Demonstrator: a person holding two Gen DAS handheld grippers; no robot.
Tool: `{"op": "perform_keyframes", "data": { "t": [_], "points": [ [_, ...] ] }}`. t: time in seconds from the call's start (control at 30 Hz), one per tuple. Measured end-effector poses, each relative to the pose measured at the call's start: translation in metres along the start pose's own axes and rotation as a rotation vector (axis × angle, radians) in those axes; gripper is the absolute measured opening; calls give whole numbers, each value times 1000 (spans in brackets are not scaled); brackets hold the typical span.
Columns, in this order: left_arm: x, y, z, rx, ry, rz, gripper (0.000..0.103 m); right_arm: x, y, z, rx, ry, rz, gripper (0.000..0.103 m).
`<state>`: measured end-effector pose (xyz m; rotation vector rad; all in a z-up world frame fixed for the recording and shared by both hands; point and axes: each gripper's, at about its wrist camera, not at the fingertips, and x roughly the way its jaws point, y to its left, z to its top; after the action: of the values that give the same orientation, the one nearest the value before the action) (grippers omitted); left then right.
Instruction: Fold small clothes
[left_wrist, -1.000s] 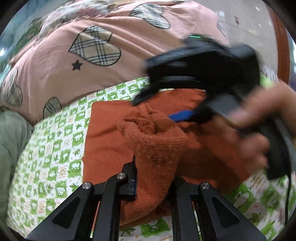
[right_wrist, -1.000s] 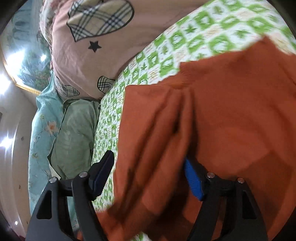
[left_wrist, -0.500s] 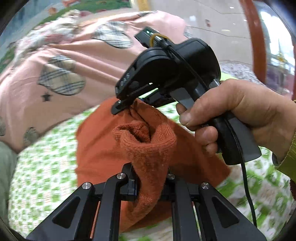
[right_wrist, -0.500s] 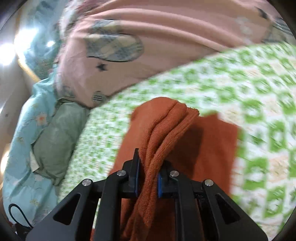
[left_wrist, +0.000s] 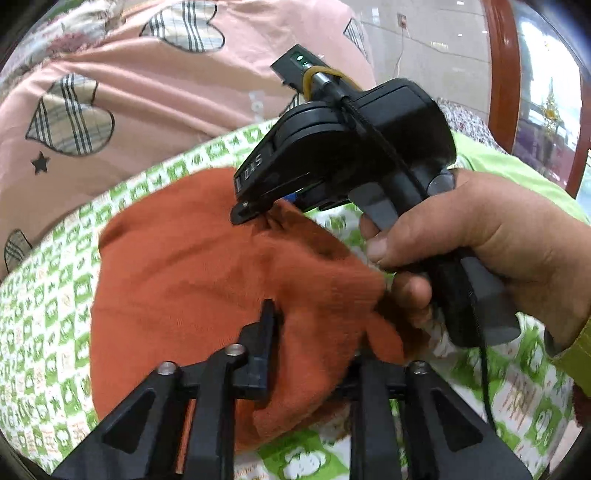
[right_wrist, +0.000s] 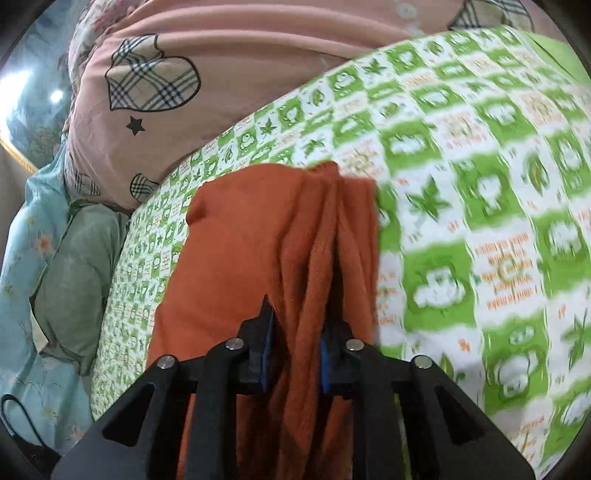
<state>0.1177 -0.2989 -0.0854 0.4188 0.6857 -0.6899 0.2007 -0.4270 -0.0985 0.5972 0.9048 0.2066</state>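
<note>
An orange knitted garment (left_wrist: 192, 280) lies on the green-and-white checked sheet (left_wrist: 48, 317). My left gripper (left_wrist: 314, 343) has its fingers spread wide, with cloth draped loosely between them. My right gripper (right_wrist: 295, 354) is shut on a bunched edge of the garment (right_wrist: 258, 236); in the left wrist view it (left_wrist: 258, 210) pinches the far edge of the cloth, held by a hand (left_wrist: 491, 258).
A pink quilt with plaid hearts (left_wrist: 110, 110) lies behind the garment. A grey-green pillow (right_wrist: 70, 273) and a pale blue flowered cloth (right_wrist: 22, 236) are at the left. The checked sheet (right_wrist: 480, 221) stretches out to the right.
My left gripper has opened from its grip on the cloth's fold. The garment has dropped and spread flatter on the sheet. My right gripper still holds its edge.
</note>
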Motion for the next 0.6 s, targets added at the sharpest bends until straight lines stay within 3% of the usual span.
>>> {"op": "perform_keyframes", "data": {
  "t": [0.03,0.1,0.17,0.23,0.3,0.4,0.5,0.6],
  "points": [
    [-2,4,-4,-6,2,2,41,-5,0,-3,3,-12,-8,29],
    [-13,13,-16,-34,0,-2,65,-20,2,-10,-4,-46,-35,42],
    [-25,26,-25,-79,-6,-29,68,-33,2,-17,6,-81,-36,75],
    [-36,43,-33,-133,-4,-52,75,-43,1,-26,26,-106,-50,91],
    [-47,66,-41,-202,-9,-49,82,-46,0,-33,37,-88,-26,90],
    [-52,109,-53,-318,5,-48,84,-45,-1,-36,61,-73,11,90],
    [-41,149,-59,-415,35,-18,84,-39,-2,-34,61,-56,4,90],
    [-21,187,-60,-522,67,-62,84,-30,-2,-31,68,-35,28,90]
  ]
}}
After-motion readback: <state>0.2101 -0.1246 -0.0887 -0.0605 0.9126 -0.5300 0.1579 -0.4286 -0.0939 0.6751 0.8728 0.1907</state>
